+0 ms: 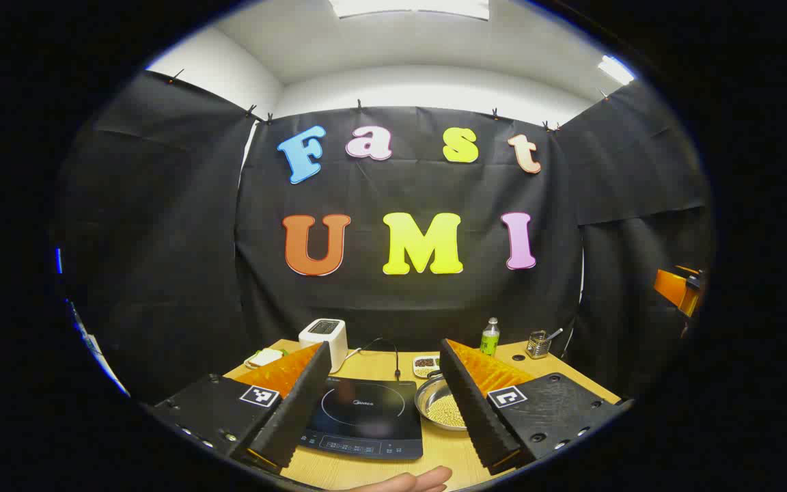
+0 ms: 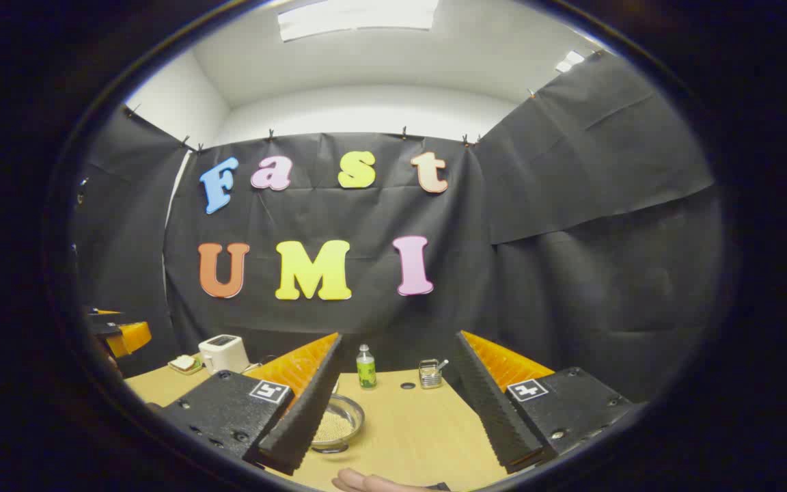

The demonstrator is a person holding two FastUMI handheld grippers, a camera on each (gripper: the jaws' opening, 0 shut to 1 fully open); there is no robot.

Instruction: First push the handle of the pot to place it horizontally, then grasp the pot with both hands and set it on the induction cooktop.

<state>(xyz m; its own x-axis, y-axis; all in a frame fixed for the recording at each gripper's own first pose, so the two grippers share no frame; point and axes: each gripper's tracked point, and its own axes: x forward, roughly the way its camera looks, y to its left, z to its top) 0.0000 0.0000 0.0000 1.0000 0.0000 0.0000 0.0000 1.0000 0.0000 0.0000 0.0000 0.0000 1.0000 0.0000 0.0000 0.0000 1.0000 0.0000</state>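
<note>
left gripper (image 1: 383,403): spread wide, holding nothing; induction cooktop (image 1: 366,417) between its fingers, pot (image 1: 438,403) by one finger. right gripper (image 2: 400,403): spread wide, holding nothing; pot (image 2: 339,424) beside one finger.

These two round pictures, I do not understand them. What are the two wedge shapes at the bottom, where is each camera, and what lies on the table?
A person holds a two-finger gripper in each hand; no robot arm is involved. Each camera rides on one gripper, so the wedges are its own fingers. Left gripper and right gripper are both open and hold nothing. On the wooden table lie an induction cooktop, a metal pot with pale grains inside, a white toaster, a green bottle and a small metal holder. A hand shows at the bottom edge.
</note>
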